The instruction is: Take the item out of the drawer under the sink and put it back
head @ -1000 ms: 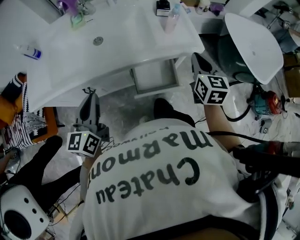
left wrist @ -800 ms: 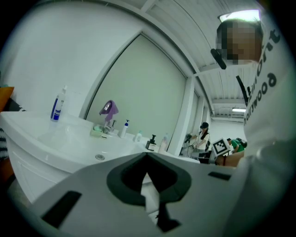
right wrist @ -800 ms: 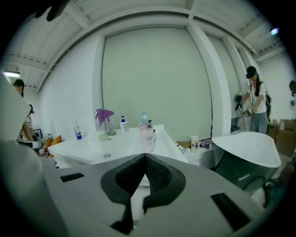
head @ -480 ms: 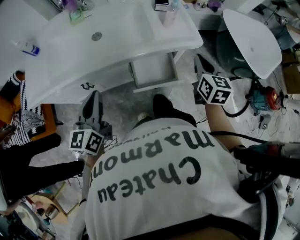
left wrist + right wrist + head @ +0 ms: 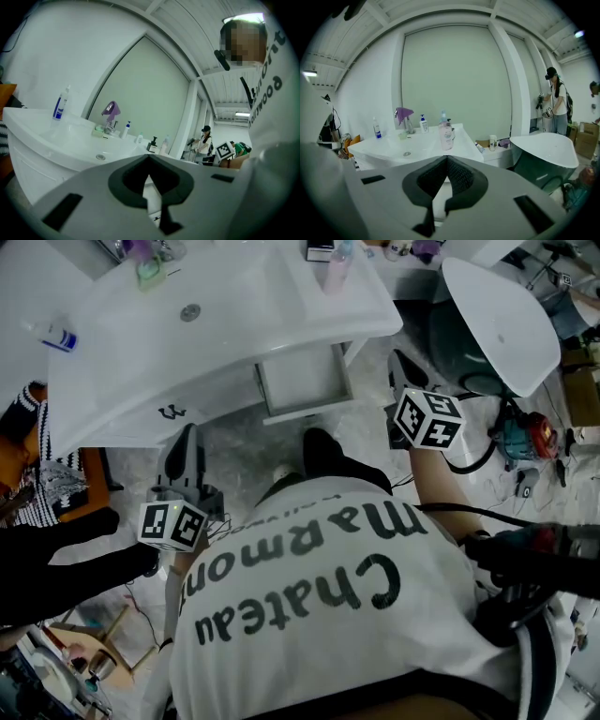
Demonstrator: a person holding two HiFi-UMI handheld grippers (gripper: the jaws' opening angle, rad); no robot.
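The left gripper (image 5: 150, 161) and right gripper (image 5: 446, 160) are held closed on nothing, short of the open drawer (image 5: 305, 381) under the sink (image 5: 234, 306). The drawer is best approached squarely, below the sink's rim.

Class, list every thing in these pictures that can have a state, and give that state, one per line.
Drawer under the sink: pulled out, open.
Left gripper: shut, nothing held.
Right gripper: shut, nothing held.
Pink bottle: standing upright.
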